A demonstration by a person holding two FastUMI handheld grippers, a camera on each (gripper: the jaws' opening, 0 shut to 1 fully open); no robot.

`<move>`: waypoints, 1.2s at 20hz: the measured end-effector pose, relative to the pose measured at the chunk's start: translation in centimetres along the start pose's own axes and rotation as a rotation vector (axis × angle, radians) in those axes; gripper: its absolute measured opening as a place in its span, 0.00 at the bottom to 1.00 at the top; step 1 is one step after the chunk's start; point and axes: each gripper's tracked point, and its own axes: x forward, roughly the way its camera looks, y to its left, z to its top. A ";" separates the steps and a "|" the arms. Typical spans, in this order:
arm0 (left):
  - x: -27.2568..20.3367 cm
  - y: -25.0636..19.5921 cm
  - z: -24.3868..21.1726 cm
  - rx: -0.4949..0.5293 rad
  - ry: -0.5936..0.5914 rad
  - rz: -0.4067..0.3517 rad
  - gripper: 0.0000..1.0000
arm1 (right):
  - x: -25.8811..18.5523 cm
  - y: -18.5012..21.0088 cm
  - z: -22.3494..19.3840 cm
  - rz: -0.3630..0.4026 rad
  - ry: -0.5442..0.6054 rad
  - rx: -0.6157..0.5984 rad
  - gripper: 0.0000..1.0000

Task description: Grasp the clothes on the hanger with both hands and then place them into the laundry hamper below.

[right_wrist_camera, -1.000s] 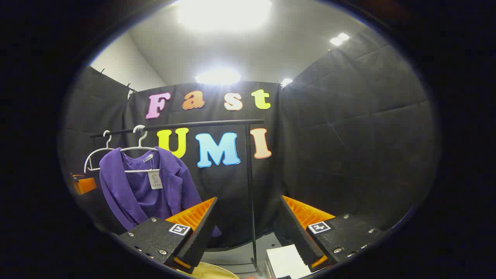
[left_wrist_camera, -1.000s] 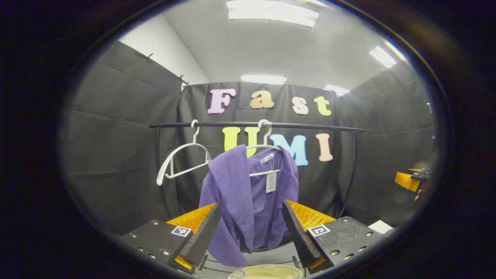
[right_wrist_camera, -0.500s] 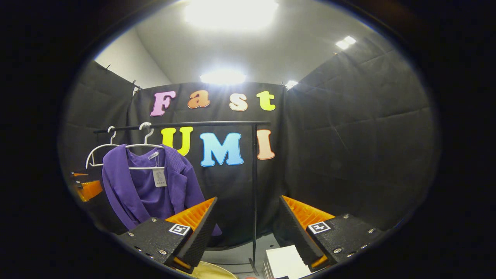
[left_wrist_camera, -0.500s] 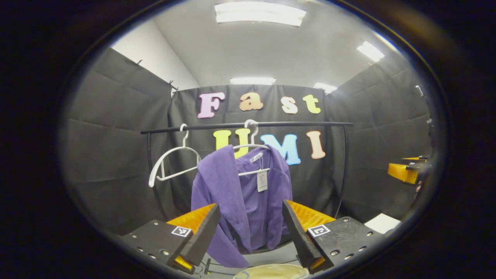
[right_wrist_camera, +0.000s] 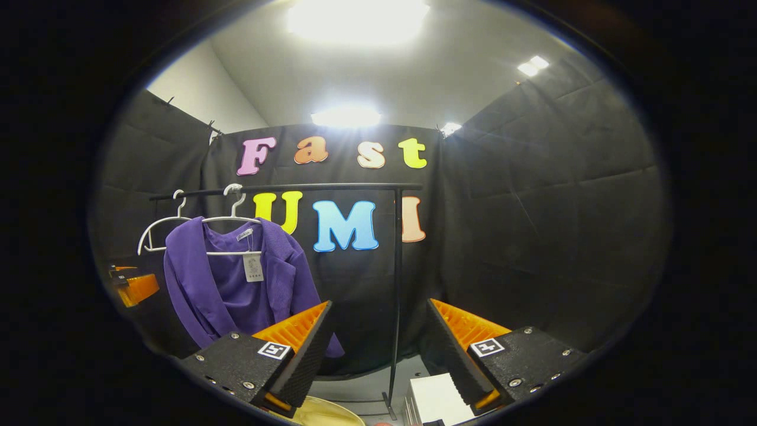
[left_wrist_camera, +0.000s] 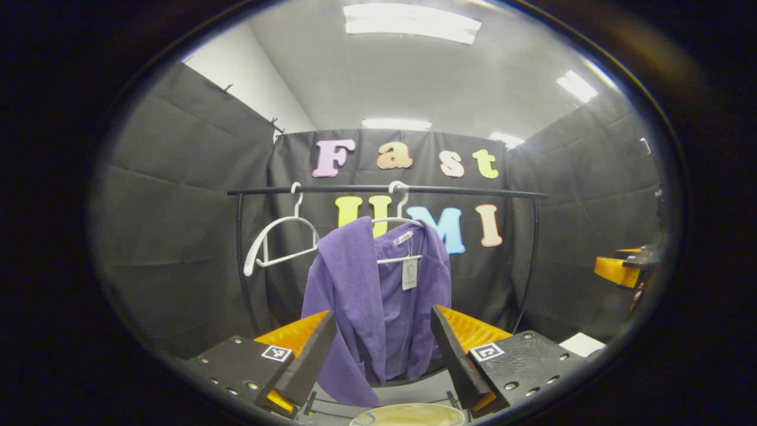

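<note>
- Hanging from the black rail [left_wrist_camera: 384,190] on a white hanger [left_wrist_camera: 399,222], the purple garment [left_wrist_camera: 378,296] is draped with one shoulder bunched up and a paper tag [left_wrist_camera: 409,274] dangling at its neckline.
- Left gripper [left_wrist_camera: 383,349] points straight at the garment; its jaws stand wide apart with nothing between them, and the cloth shows through the gap, well apart from the fingers.
- An empty white hanger [left_wrist_camera: 278,242] hangs on the same rail, just beside the garment.
- At the bottom edge of the left gripper view, between the fingers, a pale rounded rim [left_wrist_camera: 408,414] shows; what it belongs to cannot be told.
- In the right gripper view the garment [right_wrist_camera: 233,290] hangs far to the side of the right gripper [right_wrist_camera: 378,349], whose jaws are likewise wide and empty, facing the rail's upright post [right_wrist_camera: 395,296] and the black wall.
- The left gripper [right_wrist_camera: 133,284] shows beside the garment in the right gripper view; the right gripper [left_wrist_camera: 621,269] sits at the edge of the left gripper view.
- A white box-like object [right_wrist_camera: 434,399] lies low near the right gripper's fingers.
</note>
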 end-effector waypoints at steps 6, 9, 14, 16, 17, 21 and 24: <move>0.1 1.1 -1.0 -0.026 0.027 0.032 0.95 | 1.8 4.2 1.0 0.090 0.013 0.010 0.94; 0.8 2.0 0.1 -0.050 0.015 0.061 0.93 | 3.7 7.3 2.9 0.155 -0.003 0.024 0.94; 3.6 2.8 1.4 -0.150 0.018 0.093 0.96 | 8.3 12.1 6.5 0.240 -0.035 0.007 0.94; 5.4 3.2 0.8 -0.183 0.041 0.117 0.95 | 10.3 14.0 7.0 0.269 -0.039 0.016 0.94; 6.3 3.3 0.5 -0.191 0.057 0.130 0.95 | 11.1 14.7 7.2 0.283 -0.039 0.023 0.94; 9.3 3.4 -0.1 -0.211 0.083 0.178 0.93 | 15.3 18.4 7.0 0.346 -0.027 0.065 0.94; 11.3 4.4 -0.7 -0.222 0.083 0.288 0.92 | 18.8 20.5 5.7 0.391 0.019 0.092 0.94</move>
